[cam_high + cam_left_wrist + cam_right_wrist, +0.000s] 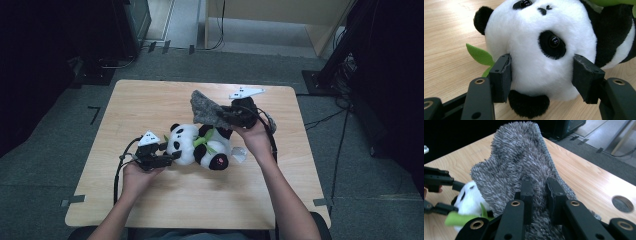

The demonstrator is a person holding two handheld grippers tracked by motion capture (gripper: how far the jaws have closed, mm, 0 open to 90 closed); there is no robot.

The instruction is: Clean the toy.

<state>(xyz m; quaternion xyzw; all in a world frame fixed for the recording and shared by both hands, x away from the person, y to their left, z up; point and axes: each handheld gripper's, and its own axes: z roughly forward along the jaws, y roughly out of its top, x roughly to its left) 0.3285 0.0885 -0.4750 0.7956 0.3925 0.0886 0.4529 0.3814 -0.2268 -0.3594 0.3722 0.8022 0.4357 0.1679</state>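
Observation:
A black-and-white panda plush [200, 145] lies on its side in the middle of the wooden table [150, 105], a green felt leaf [479, 55] beside its head. My left gripper [171, 153] is shut on the panda's head [541, 45], one pad pressing into the fur on each side. To the right and a little above the panda, my right gripper [226, 118] is shut on a grey fuzzy cloth [205, 109]. The cloth [516, 157] stands up in front of that gripper's jaws and hangs over the panda's body [470, 192].
A small white tag [240, 154] lies by the panda's foot. A round hole [622, 204] sits in the tabletop near the right edge. Dark equipment and cables stand on the floor around the table.

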